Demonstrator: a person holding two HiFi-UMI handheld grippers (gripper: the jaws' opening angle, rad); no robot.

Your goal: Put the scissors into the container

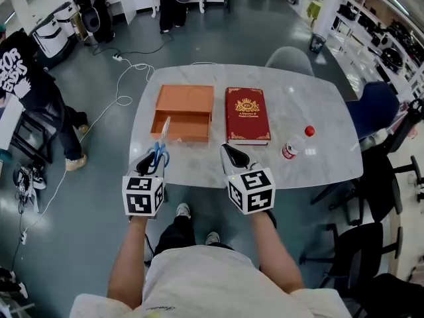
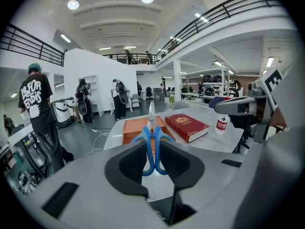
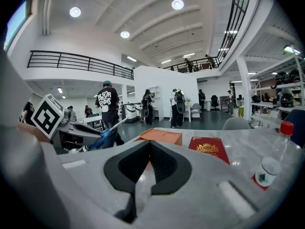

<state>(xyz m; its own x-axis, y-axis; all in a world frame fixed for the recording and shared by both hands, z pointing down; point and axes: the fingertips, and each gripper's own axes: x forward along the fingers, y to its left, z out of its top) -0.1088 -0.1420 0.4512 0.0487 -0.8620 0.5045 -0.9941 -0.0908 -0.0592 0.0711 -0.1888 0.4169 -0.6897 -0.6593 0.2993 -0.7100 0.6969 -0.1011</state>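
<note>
Blue-handled scissors are held in my left gripper, which is shut on the handles. The steel blades point away toward the orange open container on the white marble table. In the left gripper view the handles sit between the black pads, above the table's near edge and short of the container. My right gripper hovers at the near edge in front of the red book, shut with nothing in it. The right gripper view shows the scissors at its left.
A red hardcover book lies right beside the container. A small red-capped plastic bottle lies on the table right of the book. Office chairs stand around the far and right sides. People stand on the floor at left and beyond.
</note>
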